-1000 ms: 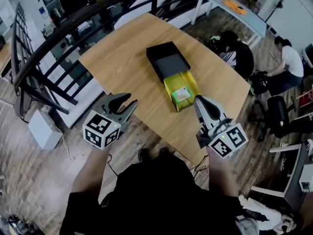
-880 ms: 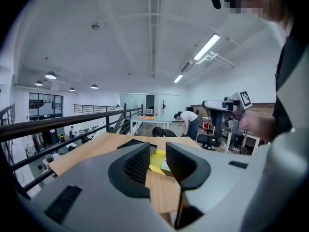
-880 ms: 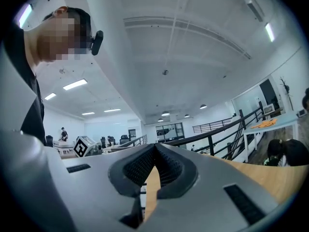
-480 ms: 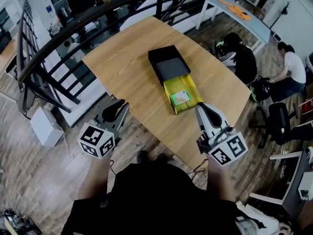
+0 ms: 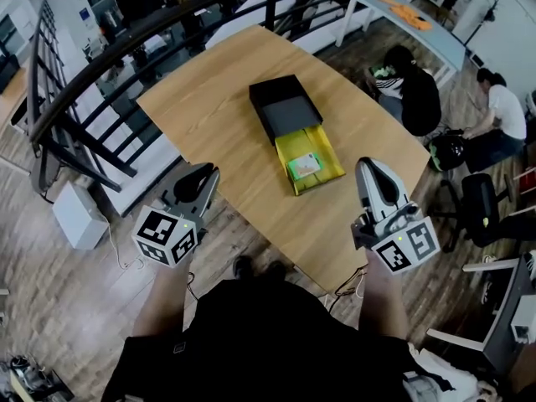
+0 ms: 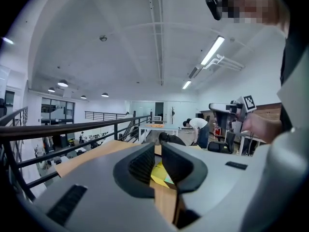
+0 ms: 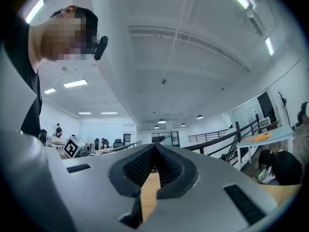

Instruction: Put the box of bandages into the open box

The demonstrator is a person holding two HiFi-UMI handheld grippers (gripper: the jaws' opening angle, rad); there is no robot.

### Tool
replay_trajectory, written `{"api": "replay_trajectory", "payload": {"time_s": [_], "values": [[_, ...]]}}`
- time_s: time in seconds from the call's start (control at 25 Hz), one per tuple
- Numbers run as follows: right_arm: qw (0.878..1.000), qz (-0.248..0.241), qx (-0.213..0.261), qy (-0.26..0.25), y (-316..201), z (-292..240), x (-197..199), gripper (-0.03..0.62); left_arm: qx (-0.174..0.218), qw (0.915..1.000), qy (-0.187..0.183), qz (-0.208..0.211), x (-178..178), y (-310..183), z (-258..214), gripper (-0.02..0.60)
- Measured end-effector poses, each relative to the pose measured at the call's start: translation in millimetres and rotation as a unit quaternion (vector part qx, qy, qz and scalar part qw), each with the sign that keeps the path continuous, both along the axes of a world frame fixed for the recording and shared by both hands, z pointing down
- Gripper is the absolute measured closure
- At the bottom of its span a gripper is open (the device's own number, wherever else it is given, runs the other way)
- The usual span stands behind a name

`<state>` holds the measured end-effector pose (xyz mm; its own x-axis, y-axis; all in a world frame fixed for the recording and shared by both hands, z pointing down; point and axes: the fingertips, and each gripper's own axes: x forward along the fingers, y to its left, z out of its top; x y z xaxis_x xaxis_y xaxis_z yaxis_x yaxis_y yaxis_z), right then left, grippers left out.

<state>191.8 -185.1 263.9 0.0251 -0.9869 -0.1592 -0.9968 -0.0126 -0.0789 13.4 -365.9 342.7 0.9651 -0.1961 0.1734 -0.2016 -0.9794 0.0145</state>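
Left tongs point(image 5: 204, 174) and right tongs point(image 5: 369, 168) are held closed and empty near the surface point(image 5: 209, 115) edge. The box of bandages point(image 5: 306, 165) is seen inside the yellow open box point(image 5: 295, 143), which could be knocked askew by a careless swing.

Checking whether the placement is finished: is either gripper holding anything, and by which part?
Nothing: left gripper and right gripper are empty, jaws together.

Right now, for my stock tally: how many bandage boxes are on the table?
1. The box of bandages lies inside the yellow open box, beside the black box. No other shows; some may be hidden.
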Motion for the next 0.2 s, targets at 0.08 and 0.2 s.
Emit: {"api": "replay_trajectory", "payload": {"time_s": [0.08,0.2], "values": [[1.0,0.001,-0.005,-0.002,0.1,5.5,2.0,0.559,0.006,1.0,-0.004,-0.004,1.4,-2.7,2.1,0.531],[1.0,0.004,-0.013,-0.013,-0.2,17.0,5.1,0.559,0.011,0.9999,-0.008,-0.006,6.4,-6.8,6.5,0.534]]}}
